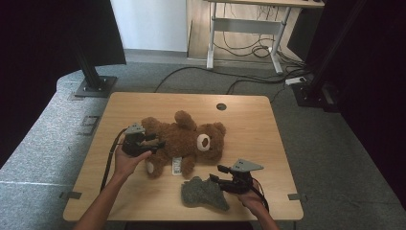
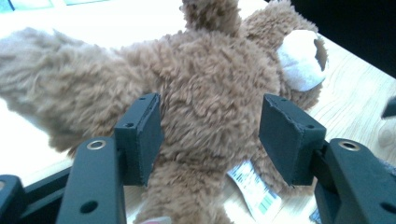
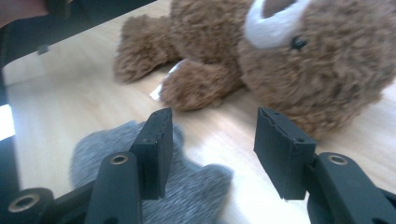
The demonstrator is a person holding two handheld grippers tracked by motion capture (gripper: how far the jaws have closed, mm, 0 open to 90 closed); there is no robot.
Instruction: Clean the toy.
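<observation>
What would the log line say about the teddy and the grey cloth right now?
teddy bear: lying on table | grey cloth: flat beside it | left gripper: open, around bear's body | right gripper: open, above cloth

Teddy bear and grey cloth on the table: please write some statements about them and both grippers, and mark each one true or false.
1. The teddy bear lies on the table. True.
2. The grey cloth covers the bear's head. False: it lies on the table beside the bear, near the right gripper.
3. The left gripper has its jaws open around the bear's body. True.
4. The right gripper holds the cloth. False: its jaws are open with nothing between them.
5. A white tag shows by the bear. True.
</observation>
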